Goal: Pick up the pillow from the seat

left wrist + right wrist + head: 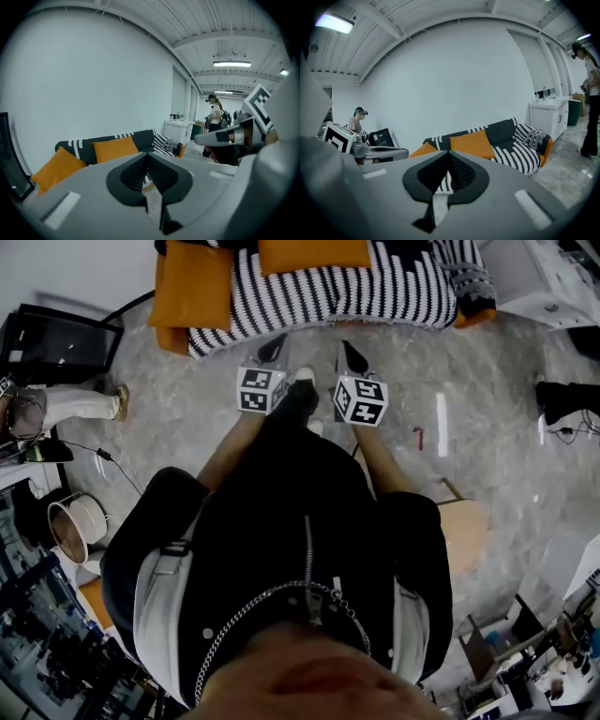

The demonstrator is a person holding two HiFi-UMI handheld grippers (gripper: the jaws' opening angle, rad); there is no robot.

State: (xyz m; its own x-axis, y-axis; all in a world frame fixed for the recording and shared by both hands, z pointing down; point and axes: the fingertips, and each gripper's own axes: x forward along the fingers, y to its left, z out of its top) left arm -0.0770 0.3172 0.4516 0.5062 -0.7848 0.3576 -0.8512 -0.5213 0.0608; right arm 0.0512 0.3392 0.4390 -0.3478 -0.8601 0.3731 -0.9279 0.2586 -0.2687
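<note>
Approach stage, judged from the gap left to close. The left gripper and the right gripper are held side by side above the grey marbled floor, just short of the front edge of the sofa draped in black-and-white striped fabric. Each gripper view shows its two jaws pressed together with nothing between them. One orange square fabric pillow lies at the left end of the seat. A second orange pillow leans at the seat's back edge near the middle, and a black-and-white patterned cushion sits at the right end. Which pillow the task means cannot be told. Likely hazards:

- Jaws that arrive at a pillow without parting would shove it against the backrest instead of gripping it.
- A narrow pinch on soft stuffing may take only a fold of cloth, so the pillow sags and slips free on lifting.
- A bite taken too low could catch the striped cover and drag it along.
- The grippers, held close together, could knock each other if both reach for one corner.
</note>
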